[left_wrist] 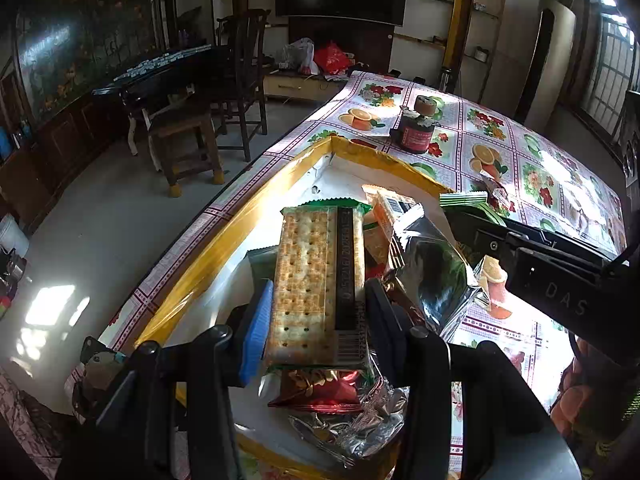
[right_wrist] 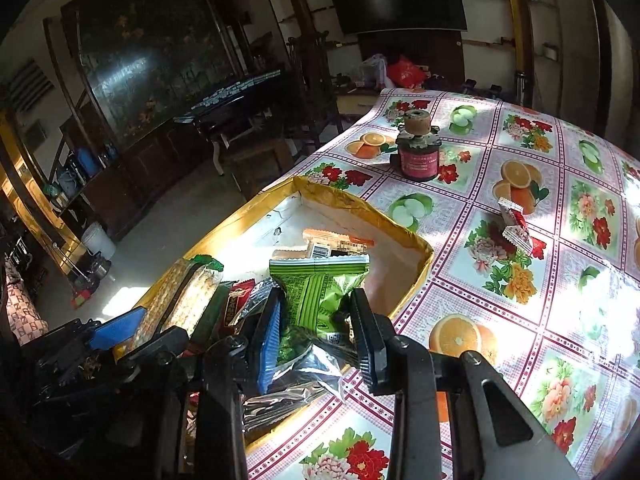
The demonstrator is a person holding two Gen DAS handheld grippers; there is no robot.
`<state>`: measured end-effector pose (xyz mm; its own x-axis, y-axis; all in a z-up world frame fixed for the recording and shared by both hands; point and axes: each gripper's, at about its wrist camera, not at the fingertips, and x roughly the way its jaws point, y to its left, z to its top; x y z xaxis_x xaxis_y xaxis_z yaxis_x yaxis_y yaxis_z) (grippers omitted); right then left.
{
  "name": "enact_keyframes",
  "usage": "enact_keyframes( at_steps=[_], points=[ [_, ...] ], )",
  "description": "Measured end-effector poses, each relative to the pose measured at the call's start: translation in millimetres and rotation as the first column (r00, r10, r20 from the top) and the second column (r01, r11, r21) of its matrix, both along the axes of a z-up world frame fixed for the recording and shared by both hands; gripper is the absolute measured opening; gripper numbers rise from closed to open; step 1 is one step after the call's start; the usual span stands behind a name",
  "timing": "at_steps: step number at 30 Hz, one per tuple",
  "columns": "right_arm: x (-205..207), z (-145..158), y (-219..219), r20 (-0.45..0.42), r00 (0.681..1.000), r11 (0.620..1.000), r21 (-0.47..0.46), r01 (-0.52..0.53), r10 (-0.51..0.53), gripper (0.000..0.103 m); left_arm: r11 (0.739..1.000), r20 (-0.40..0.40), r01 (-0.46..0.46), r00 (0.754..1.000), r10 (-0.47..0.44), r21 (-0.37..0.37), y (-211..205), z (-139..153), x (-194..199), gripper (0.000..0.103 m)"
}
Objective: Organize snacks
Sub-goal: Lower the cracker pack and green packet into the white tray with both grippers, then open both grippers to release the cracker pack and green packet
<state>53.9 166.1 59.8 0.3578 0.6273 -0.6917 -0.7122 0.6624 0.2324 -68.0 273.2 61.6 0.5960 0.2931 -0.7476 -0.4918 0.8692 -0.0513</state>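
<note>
My left gripper is shut on a clear-wrapped cracker pack, held above a shallow white box with a yellow rim. My right gripper is shut on a green snack packet over the same box. Inside the box lie a red packet, silver foil packets and an orange-striped pack. Two small red-and-white packets lie on the tablecloth right of the box. The right gripper's body shows in the left wrist view.
The table has a fruit-and-flower cloth. A dark jar with a pink label stands beyond the box. The table's left edge drops to the floor, where a wooden stool, chair and dark side table stand.
</note>
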Motion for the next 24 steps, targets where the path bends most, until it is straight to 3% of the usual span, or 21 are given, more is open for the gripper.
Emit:
enact_keyframes(
  at_steps=[24],
  points=[
    [23, -18, 28, -0.063, 0.998, 1.000, 0.000, -0.007, 0.007, 0.035, 0.996, -0.008, 0.022, 1.000, -0.022, -0.085, 16, -12, 17, 0.047]
  ],
)
